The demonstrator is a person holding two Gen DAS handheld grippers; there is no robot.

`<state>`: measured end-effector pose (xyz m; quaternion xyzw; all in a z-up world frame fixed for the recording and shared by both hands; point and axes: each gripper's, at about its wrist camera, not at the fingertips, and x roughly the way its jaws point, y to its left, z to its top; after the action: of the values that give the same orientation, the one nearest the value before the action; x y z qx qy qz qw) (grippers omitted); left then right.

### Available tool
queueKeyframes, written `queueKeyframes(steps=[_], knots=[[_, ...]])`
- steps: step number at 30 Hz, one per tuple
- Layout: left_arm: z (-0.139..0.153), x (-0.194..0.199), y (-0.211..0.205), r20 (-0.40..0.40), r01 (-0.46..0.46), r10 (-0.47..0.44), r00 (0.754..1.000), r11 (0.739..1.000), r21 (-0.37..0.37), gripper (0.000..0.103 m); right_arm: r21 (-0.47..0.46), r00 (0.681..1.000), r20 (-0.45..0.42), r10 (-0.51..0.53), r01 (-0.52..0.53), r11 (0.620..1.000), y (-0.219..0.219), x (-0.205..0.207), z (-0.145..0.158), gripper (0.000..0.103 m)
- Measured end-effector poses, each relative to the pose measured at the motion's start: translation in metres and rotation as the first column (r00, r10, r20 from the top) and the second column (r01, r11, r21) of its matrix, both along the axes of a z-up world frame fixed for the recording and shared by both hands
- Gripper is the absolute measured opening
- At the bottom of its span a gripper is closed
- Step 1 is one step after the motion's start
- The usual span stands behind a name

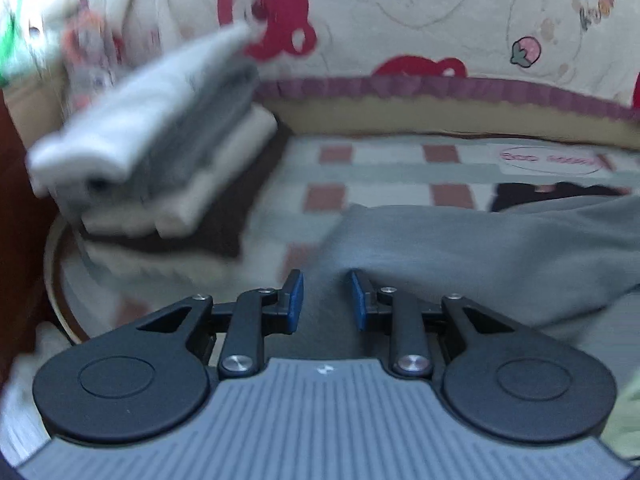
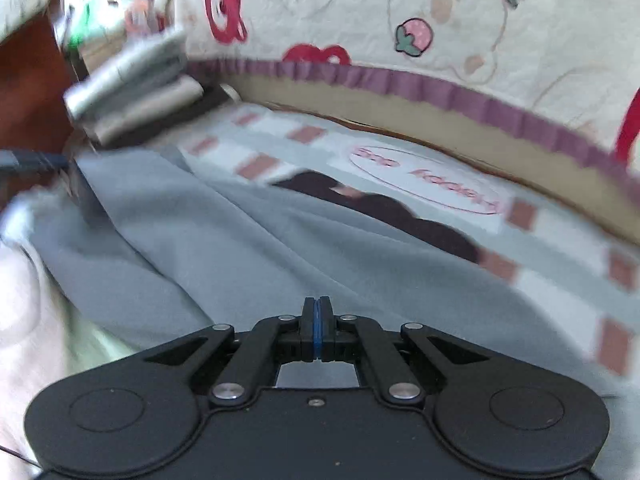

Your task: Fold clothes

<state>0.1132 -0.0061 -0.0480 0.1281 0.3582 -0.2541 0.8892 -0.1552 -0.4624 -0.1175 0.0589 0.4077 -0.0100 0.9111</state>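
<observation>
A grey garment [image 1: 480, 248] lies spread on the checked bed cover; it also shows in the right wrist view [image 2: 240, 240]. My left gripper [image 1: 326, 300] is partly open, with a ridge of the grey cloth between its blue pads [image 1: 295, 300], not pinched. My right gripper [image 2: 317, 330] is shut over the garment's near part; I cannot tell whether any cloth is caught in it. A stack of folded grey and white clothes [image 1: 152, 152] sits at the far left, also in the right wrist view [image 2: 132, 84].
A bear-print quilt [image 1: 400, 20] with a purple frill rises behind the bed cover [image 2: 440, 200]. A dark patch on the cover [image 2: 380, 208] lies past the garment. A brown wooden side [image 2: 28, 80] stands at the left. Both views are motion-blurred.
</observation>
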Motion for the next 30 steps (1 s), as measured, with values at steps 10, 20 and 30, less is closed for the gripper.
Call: queueKeyframes(steps=[10,20,30], knots=[[0.009,-0.005,-0.057,0.009,0.056,-0.056,0.998,0.989,-0.140,0.035,-0.084,0.981,-0.155,0.117,-0.131,0.988,-0.019,0.087,-0.058,0.055],[-0.037,0.016,-0.136,-0.086,0.020,-0.035,0.996,0.985,-0.172,0.035,-0.087,0.970,-0.154,0.189,-0.204,0.975,0.006,0.117,-0.108,0.002],[-0.043,0.004,-0.159,0.032,0.168,-0.165,0.986,0.971,-0.171,0.042,-0.215,0.979,0.203,0.028,0.016,0.977,0.005,0.069,-0.012,0.001]])
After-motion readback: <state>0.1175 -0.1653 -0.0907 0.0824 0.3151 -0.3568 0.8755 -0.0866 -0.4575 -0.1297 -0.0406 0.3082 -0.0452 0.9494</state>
